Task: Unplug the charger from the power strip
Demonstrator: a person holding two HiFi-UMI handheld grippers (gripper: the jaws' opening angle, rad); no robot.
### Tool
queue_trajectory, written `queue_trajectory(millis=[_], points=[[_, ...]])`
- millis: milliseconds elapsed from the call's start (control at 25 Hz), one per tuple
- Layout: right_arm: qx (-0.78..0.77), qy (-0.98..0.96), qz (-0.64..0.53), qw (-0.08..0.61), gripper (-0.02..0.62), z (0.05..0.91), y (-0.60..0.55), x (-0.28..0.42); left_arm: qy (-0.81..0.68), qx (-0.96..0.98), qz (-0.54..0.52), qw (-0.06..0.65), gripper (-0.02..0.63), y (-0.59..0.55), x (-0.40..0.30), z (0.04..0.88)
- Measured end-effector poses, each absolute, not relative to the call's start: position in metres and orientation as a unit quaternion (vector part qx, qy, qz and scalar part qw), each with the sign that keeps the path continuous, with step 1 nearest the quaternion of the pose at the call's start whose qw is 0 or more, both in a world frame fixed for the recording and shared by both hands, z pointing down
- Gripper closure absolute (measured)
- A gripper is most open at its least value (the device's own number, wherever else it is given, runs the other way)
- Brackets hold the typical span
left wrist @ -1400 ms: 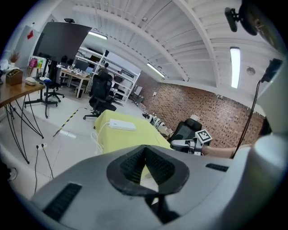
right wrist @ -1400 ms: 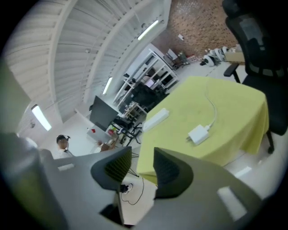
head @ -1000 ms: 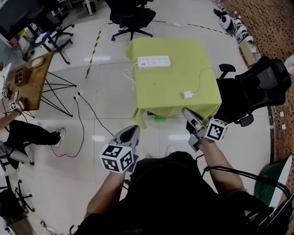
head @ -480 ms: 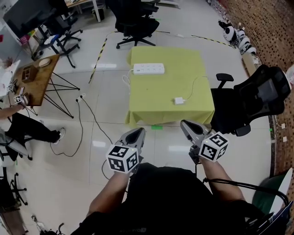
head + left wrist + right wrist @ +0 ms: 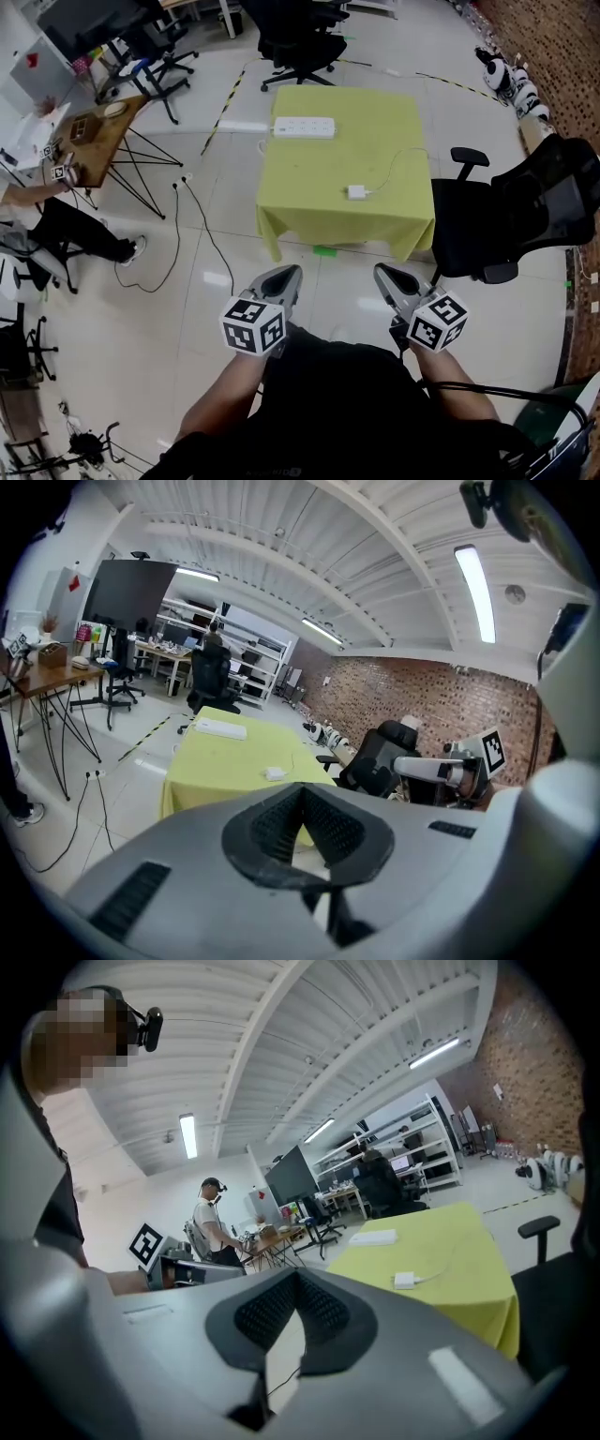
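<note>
Nearest, at 6 o'clock in the head view, the left grey plastic claw [image 5: 284, 274] and the right grey plastic claw [image 5: 384, 273] are held close to the person's body. Each has its jaws pressed together on nothing, well short of the table. Ahead at 12 o'clock stands the square table under a yellow-green cloth [image 5: 309, 202]. The small white charger block [image 5: 356, 191] lies flat near its middle, its thin white cable [image 5: 401, 161] trailing toward 2 o'clock. At the table's far edge, toward 11 o'clock, sits the long white power strip [image 5: 304, 127], well apart from the charger, which looks already unplugged. Any further grasp would call for stepping up to the table first, then opening one claw and bracing the strip with the other.
</note>
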State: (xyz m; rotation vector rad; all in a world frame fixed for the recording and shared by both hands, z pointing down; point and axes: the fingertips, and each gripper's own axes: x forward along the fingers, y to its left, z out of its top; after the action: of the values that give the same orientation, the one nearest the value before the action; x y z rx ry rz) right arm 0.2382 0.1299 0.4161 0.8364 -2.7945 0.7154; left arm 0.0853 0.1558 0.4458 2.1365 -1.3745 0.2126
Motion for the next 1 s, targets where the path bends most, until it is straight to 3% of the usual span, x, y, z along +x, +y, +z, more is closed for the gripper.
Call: queue_trajectory(millis=[400,1000], points=[[0.264,-0.936,0.223,0.061,0.594,0.42,0.145,0.261,-0.516,0.797,0.115,0.293,0.601,0.184,0.117,0.451],[0.282,-0.93,0.227,0.055,0.594,0.418,0.158,0.219,-0.503,0.815,0.133,0.256,0.601,0.185,0.082,0.441]])
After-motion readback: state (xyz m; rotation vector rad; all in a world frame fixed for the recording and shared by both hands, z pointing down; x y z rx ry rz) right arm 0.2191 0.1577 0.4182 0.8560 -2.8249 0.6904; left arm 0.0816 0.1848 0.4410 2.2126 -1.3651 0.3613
